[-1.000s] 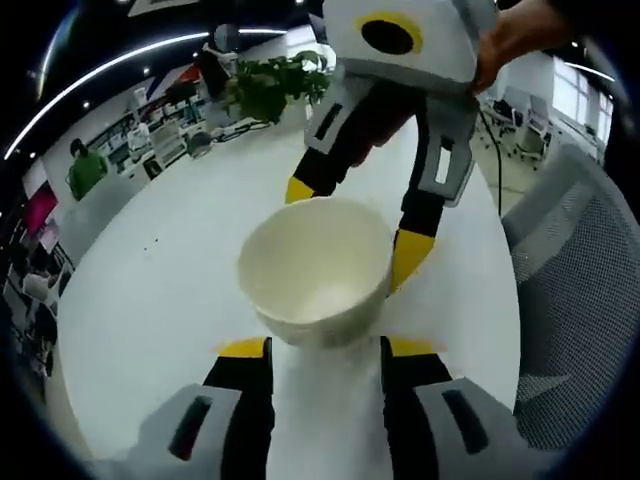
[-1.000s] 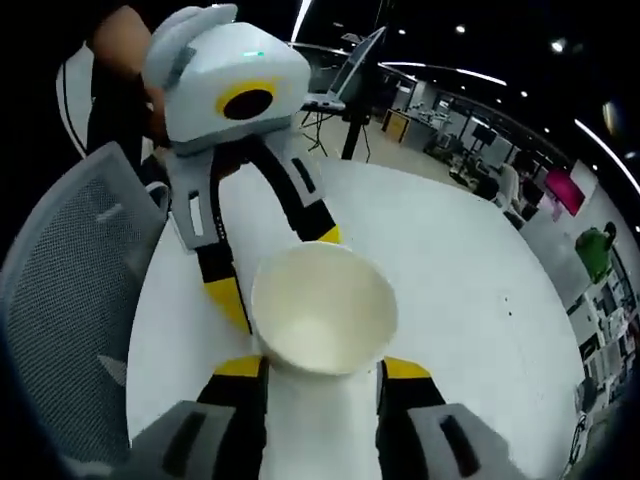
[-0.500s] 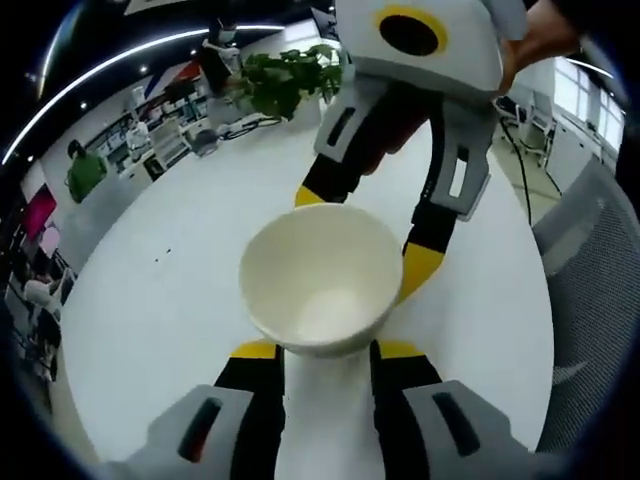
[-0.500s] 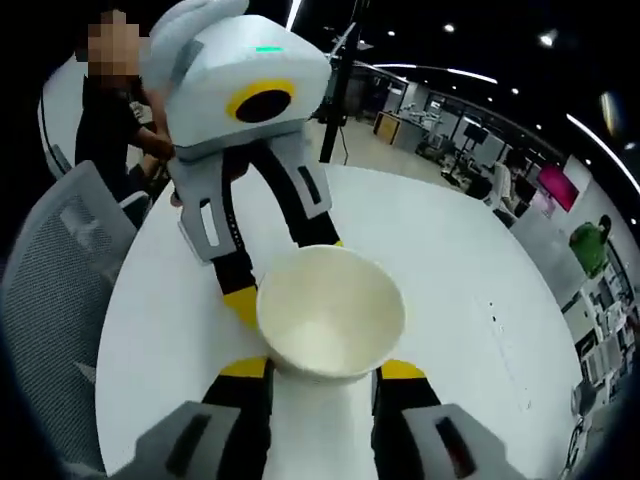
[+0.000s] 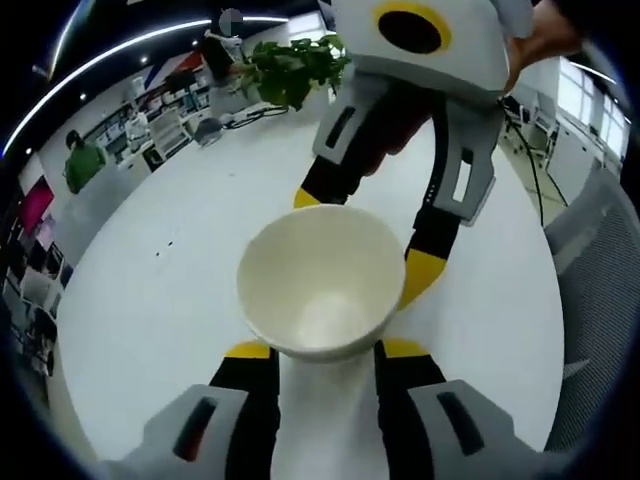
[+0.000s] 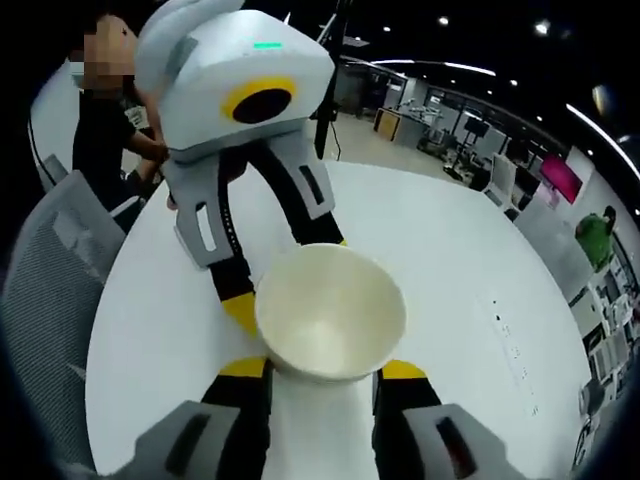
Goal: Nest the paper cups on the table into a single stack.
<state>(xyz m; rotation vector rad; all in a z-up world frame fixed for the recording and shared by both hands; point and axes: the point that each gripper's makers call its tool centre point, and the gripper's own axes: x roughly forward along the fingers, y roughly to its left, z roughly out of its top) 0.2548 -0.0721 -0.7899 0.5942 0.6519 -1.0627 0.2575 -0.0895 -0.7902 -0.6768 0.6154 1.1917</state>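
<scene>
Presently a single white paper cup is seen mouth-up over the round white table, and both tongs are set about it from opposite sides. In the left gripper view the left gripper rises at 6 o'clock with its yellow tips flanking the cup just under the rim. The right gripper reaches in from 12 o'clock, with one tip at the cup's 12 o'clock edge and the other at its 3 o'clock edge. The right gripper view mirrors this arrangement.

Each pair of tongs is spread to about the cup's width. Whether either pair is actually pinching the wall cannot be told, since the flared rim hides the contact. Whether the cup is resting on the table or held above it cannot be told either, nor whether other cups are nested inside it.

The main hazard is judged to be a double grip on one thin paper wall. If both pairs are squeezed at once, the wall could be crumpled or the rim pushed out of round, and a further cup would then seat badly. If the hands are drawn apart while both pairs are closed, the cup could be torn or tipped. If only one pair is let go without the cup being supported, the cup could be swung over and rolled toward the mesh chair at 3 o'clock.
</scene>
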